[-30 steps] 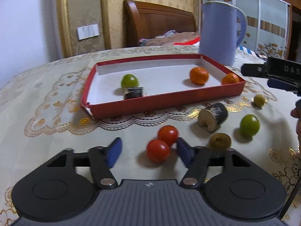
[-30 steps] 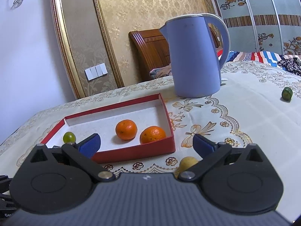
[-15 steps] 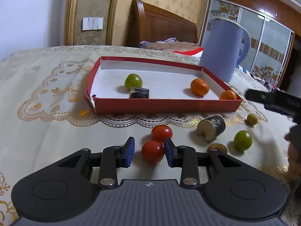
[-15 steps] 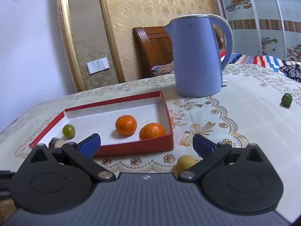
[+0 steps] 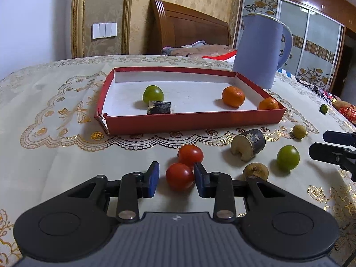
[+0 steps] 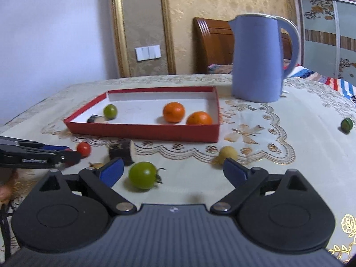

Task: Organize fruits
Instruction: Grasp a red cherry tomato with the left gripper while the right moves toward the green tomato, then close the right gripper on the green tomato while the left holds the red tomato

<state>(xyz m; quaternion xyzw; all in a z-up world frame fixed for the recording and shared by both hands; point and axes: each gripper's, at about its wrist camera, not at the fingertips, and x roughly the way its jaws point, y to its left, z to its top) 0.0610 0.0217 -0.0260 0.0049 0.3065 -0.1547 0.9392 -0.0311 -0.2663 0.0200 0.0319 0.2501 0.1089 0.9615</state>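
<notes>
step: near red tomato on the tablecloth, just before the red tray, is being pinched by the narrowed left gripper | right gripper is closing, wide, around the green tomato, pads not touching | next: lifting into tray is being called for | axis: tomatoes round, none; green stem pointing right

a red box with a white inside holds two orange fruits and a green fruit. two red tomatoes and a green tomato lie on a cream cloth patterned with gold lace. a pale blue jug stands behind.
</notes>
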